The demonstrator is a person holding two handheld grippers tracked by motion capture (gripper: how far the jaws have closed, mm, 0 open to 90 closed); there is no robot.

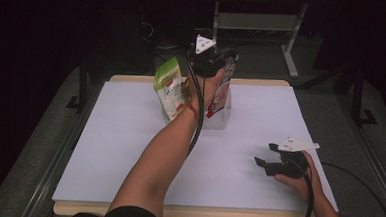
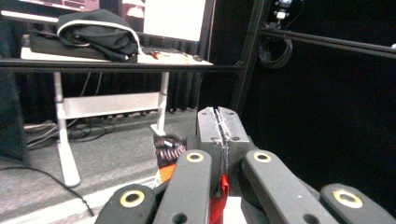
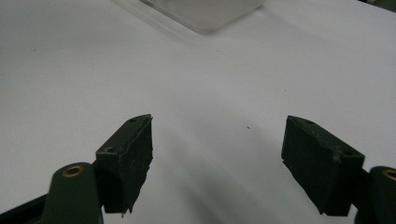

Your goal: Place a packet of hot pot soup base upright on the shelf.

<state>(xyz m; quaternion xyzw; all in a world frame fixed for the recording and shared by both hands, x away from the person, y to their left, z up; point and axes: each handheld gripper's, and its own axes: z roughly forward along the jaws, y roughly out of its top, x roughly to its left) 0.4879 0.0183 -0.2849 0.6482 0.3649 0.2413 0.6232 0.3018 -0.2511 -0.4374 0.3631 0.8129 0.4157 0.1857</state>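
White table [image 1: 128,150] bears green pouch [image 1: 168,87] beside clear container [image 1: 221,115].

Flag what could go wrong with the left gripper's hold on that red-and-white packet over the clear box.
1. The left gripper pinches the red-and-white packet only by its thin top edge, so it could slip out.
2. The packet hangs at the clear box, beside the green pouch; a swing may tip that pouch.
3. The right gripper rests open and apart, so nothing steadies the box.
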